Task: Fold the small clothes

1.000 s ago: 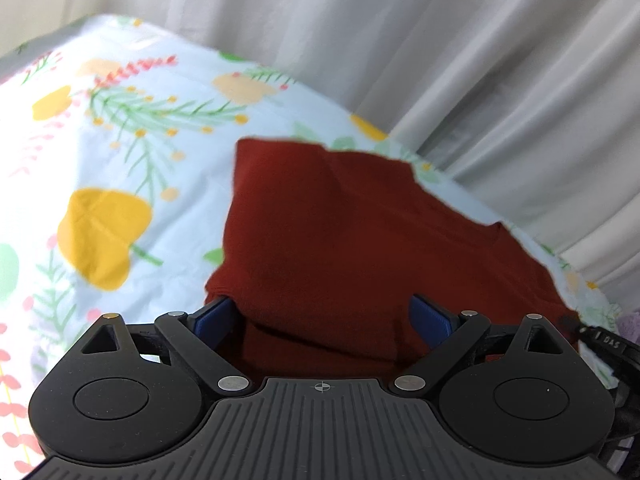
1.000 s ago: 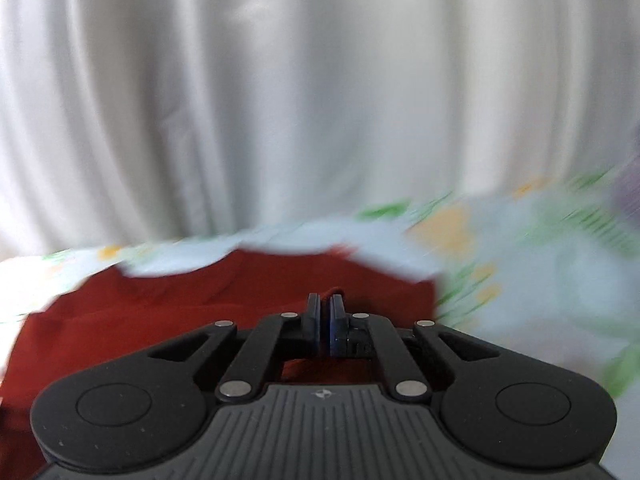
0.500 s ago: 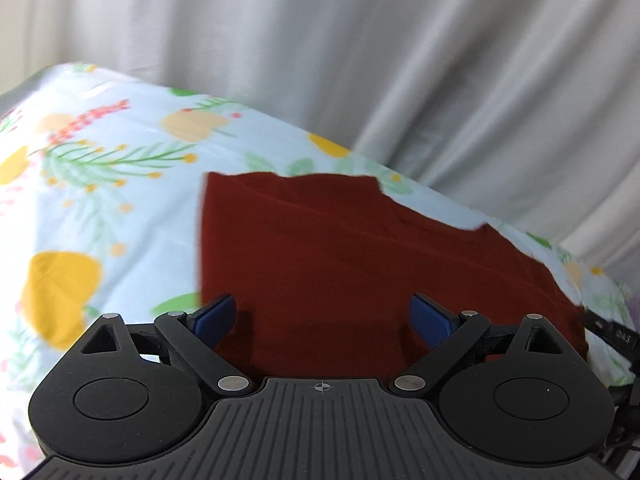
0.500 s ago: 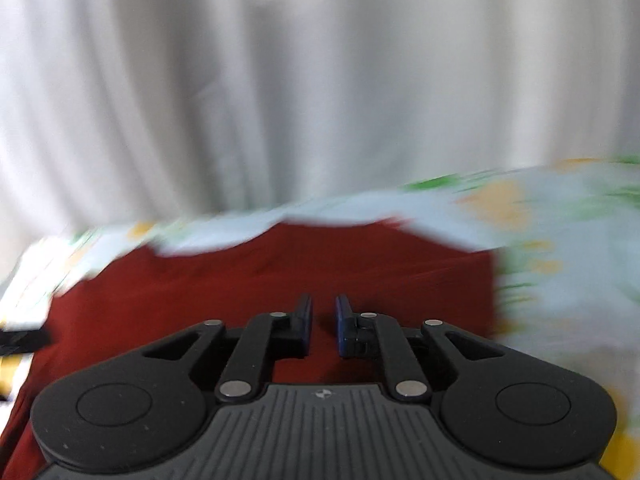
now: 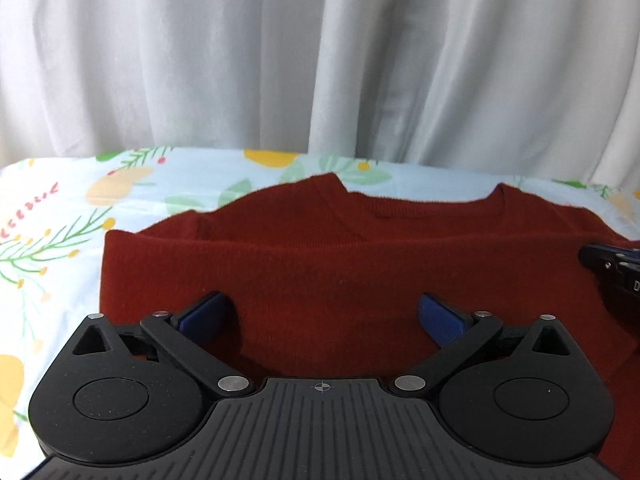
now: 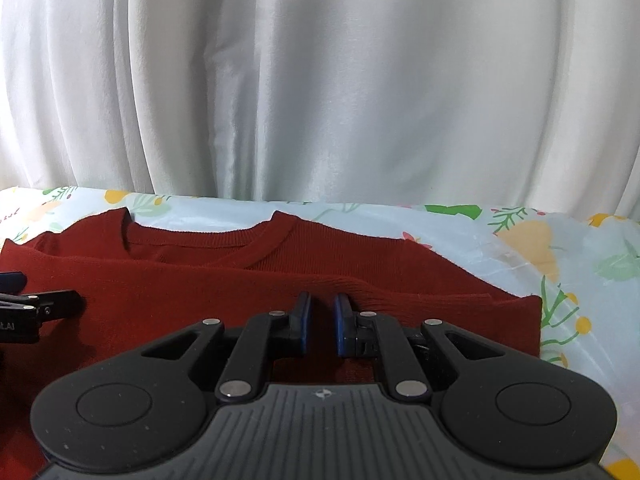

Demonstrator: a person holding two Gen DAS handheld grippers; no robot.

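A floral bedsheet (image 5: 60, 216) covers the surface, and both grippers sit low over it. Left gripper (image 5: 320, 316) is level above the near part of the red sweater (image 5: 340, 264), jaws spread wide with nothing between them. Right gripper (image 6: 321, 322) is level too, jaws parted by only a narrow gap (also empty). The sweater lies folded, neckline on the far side. Beyond it hangs a white curtain (image 6: 320, 80).

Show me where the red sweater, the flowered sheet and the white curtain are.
red sweater (image 5: 320, 272): left wrist view, folded body.
flowered sheet (image 6: 560, 248): right wrist view, bare part at right.
white curtain (image 6: 320, 80): right wrist view, middle folds.
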